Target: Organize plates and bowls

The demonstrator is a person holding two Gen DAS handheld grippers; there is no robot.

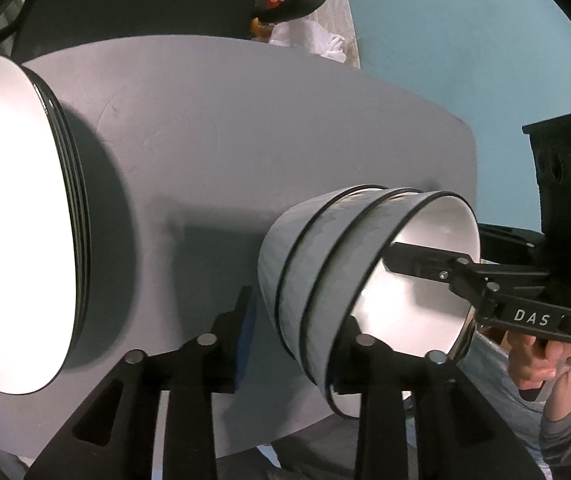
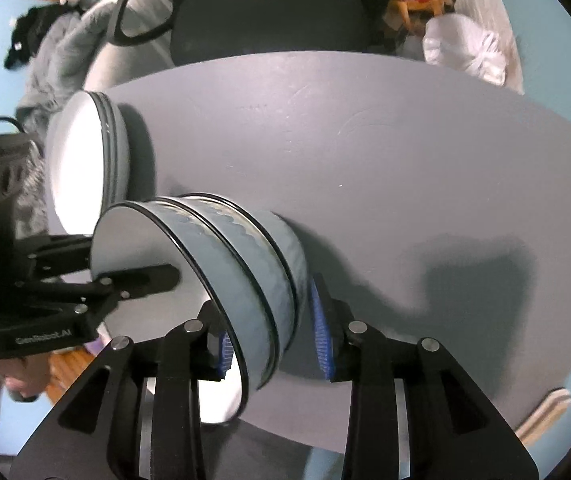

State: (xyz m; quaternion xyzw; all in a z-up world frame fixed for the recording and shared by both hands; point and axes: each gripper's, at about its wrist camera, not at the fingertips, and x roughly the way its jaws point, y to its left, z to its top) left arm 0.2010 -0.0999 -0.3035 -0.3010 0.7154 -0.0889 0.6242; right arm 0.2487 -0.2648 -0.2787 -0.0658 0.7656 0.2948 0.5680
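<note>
While both grippers straddle the bowl stack [image 2: 245, 272], three nested bowls rest on the grey table [image 2: 385, 152], just beside the plate stack [image 2: 85, 160]. The right gripper [image 2: 273, 332] and left gripper [image 1: 297, 340] each have jaws spread across the stack's wall, one finger inside the top bowl, unclamped. This two-sided placement likely steadies the stack for alignment.
</note>
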